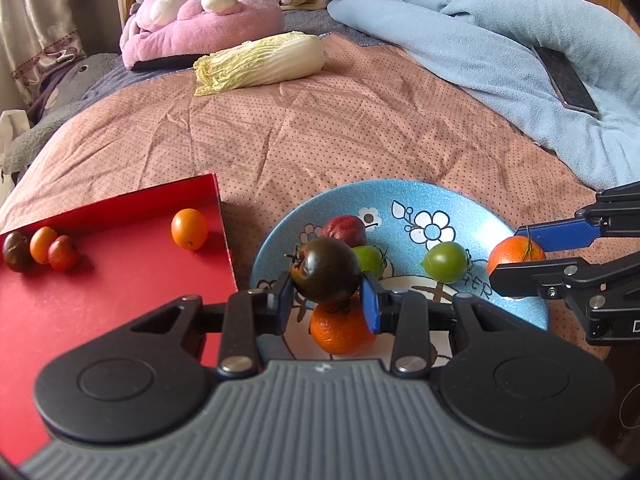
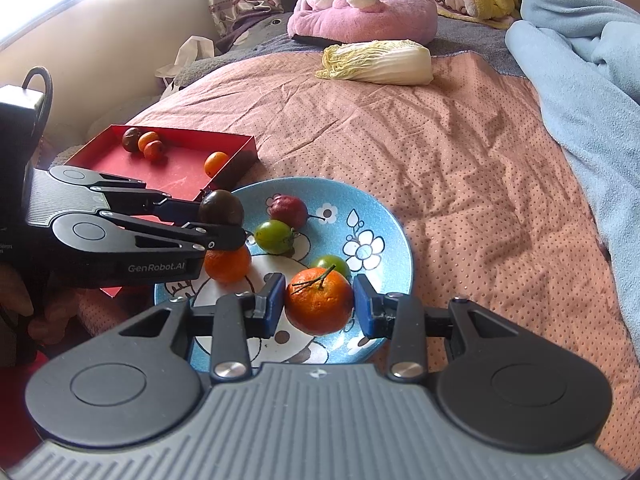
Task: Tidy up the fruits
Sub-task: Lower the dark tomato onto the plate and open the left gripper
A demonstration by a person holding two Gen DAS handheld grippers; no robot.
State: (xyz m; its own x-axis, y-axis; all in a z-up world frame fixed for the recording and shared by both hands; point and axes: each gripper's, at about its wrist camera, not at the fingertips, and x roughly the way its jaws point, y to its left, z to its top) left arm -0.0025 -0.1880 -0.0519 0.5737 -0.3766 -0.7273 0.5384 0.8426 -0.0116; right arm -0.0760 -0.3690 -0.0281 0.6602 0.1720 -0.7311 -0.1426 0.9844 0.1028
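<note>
While both grippers sit over the plate, each pinching a fruit, these notes apply.

Left gripper: pads pressed on a dark tomato, lifted clear above the blue plate; an orange mandarin lies on the plate directly beneath it.

Right gripper: pads clamped on a stemmed mandarin, over the plate's near half; whether it is lifted or resting I cannot tell.

Left on plate: two green tomatoes and a dark red fruit, all beyond the grippers.

Red tray: just beside the plate on its left, nearly touching; already holds four small fruits, three clustered in the far corner, one orange fruit apart near the right wall.

Key relation: tray lies to the left of both grippers; left hand is nearer, and its body stands between the right gripper and the tray.

Judgement: left likely carries across first; tray's open near half is the easiest drop zone. Round fruit has no long axis and may roll.

Bystanders: cabbage and phone, well apart.
</note>
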